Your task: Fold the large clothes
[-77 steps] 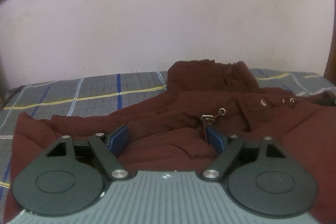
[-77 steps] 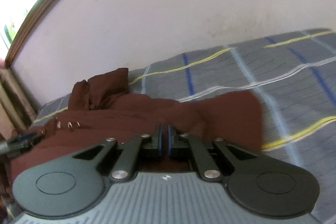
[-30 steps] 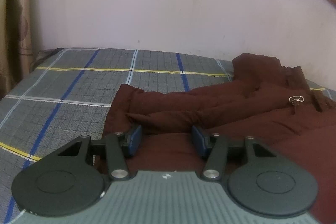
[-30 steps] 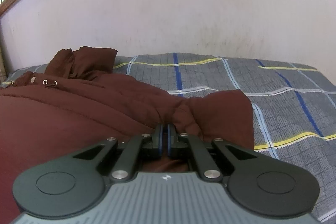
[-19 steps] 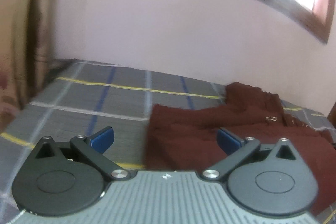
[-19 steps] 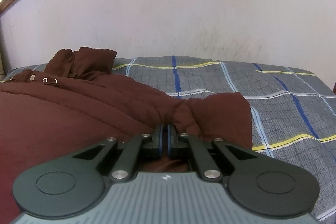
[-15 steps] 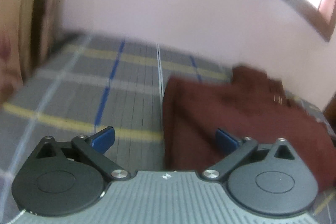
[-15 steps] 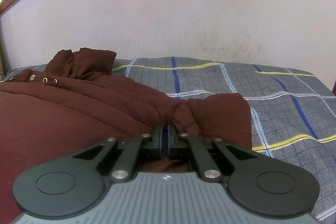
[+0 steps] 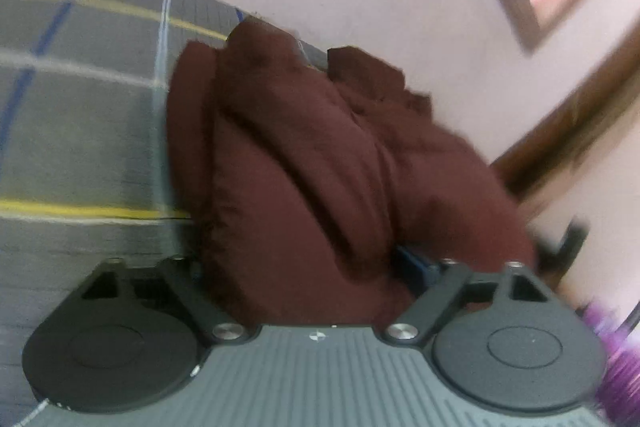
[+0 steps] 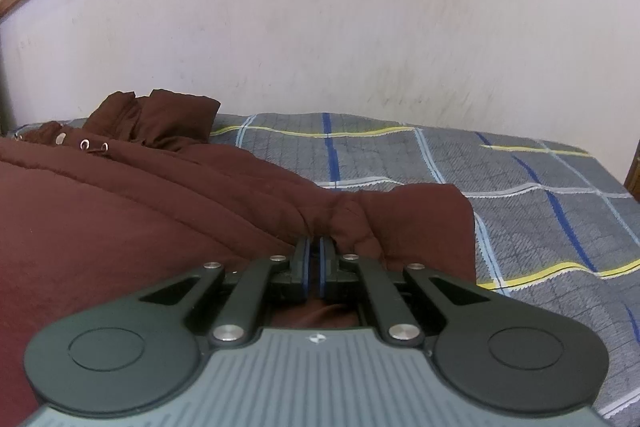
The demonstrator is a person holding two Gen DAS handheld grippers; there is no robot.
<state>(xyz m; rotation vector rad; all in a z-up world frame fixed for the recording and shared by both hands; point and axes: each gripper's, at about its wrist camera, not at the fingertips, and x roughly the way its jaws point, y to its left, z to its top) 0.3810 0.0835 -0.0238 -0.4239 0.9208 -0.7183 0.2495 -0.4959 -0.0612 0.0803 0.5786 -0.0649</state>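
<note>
A large maroon padded jacket [image 10: 120,211] lies on the grey plaid bed [image 10: 540,195]. Its hood [image 10: 160,119] is bunched near the wall, with metal eyelets [image 10: 84,144] beside it. My right gripper [image 10: 314,255] is shut on a fold of the jacket near its sleeve end [image 10: 420,215]. In the blurred left wrist view my left gripper [image 9: 304,263] is open and a thick edge of the jacket [image 9: 304,163] fills the space between its fingers, hiding the left fingertip; a blue pad [image 9: 416,265] shows on the right.
A pale wall [image 10: 360,27] runs behind the bed. Bare bedsheet [image 9: 80,131] lies left of the jacket. A wooden frame [image 9: 568,131] and something purple [image 9: 616,331] show at the right of the left wrist view.
My left gripper has swung right and pushed onto the jacket's edge, with cloth now between its open fingers. My right gripper stays shut on the jacket and has hardly moved.
</note>
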